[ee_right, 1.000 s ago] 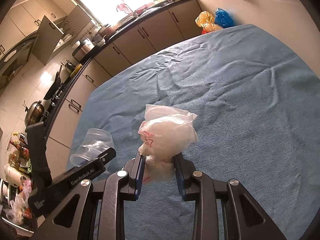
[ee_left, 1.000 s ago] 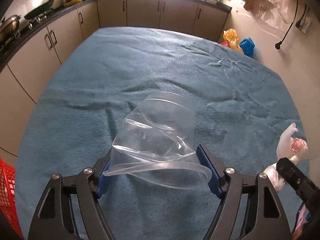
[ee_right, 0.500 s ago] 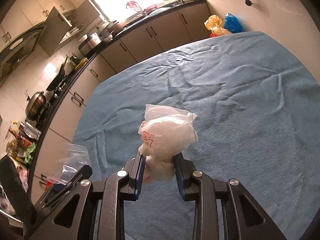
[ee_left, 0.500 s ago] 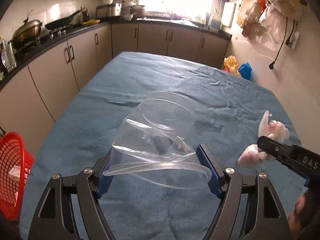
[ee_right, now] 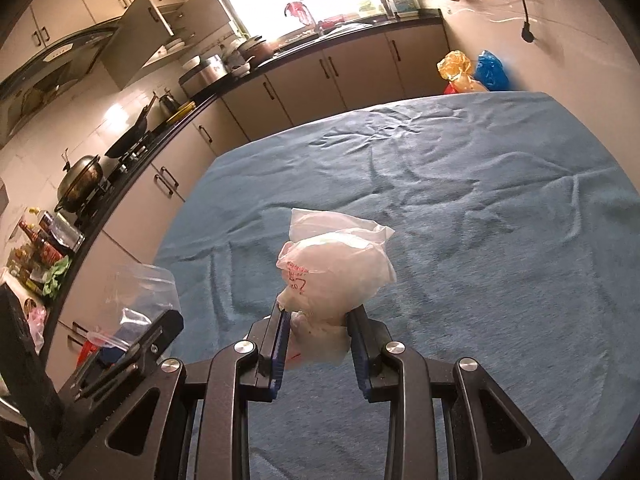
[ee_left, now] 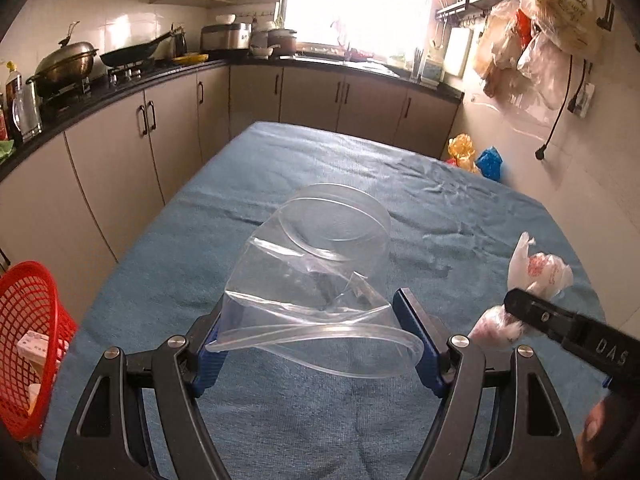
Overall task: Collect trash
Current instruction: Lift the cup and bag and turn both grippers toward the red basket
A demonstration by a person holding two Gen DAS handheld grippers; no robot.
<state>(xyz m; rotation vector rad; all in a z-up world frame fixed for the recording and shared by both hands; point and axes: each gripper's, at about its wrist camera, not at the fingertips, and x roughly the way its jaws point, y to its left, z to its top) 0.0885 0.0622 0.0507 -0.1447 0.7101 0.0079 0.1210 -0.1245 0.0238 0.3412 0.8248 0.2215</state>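
My left gripper [ee_left: 316, 328] is shut on a clear plastic bag [ee_left: 320, 276] and holds it above the blue cloth. The bag bulges open toward the window. My right gripper [ee_right: 320, 332] is shut on a crumpled white plastic bag with red print [ee_right: 336, 268], lifted off the cloth. In the left wrist view that white bag [ee_left: 536, 276] shows at the right, held by the right gripper. In the right wrist view the clear bag [ee_right: 140, 300] shows at the lower left.
A blue cloth [ee_left: 304, 168] covers the table. A red mesh basket [ee_left: 28, 340] with some items inside stands on the floor left of the table. Kitchen cabinets [ee_left: 120, 148] run along the left and back. Orange and blue bags [ee_right: 476, 72] lie beyond the far right corner.
Both grippers have risen and tilted up with their bags still held. The red basket has come further into the left wrist view, and more of the kitchen shows.
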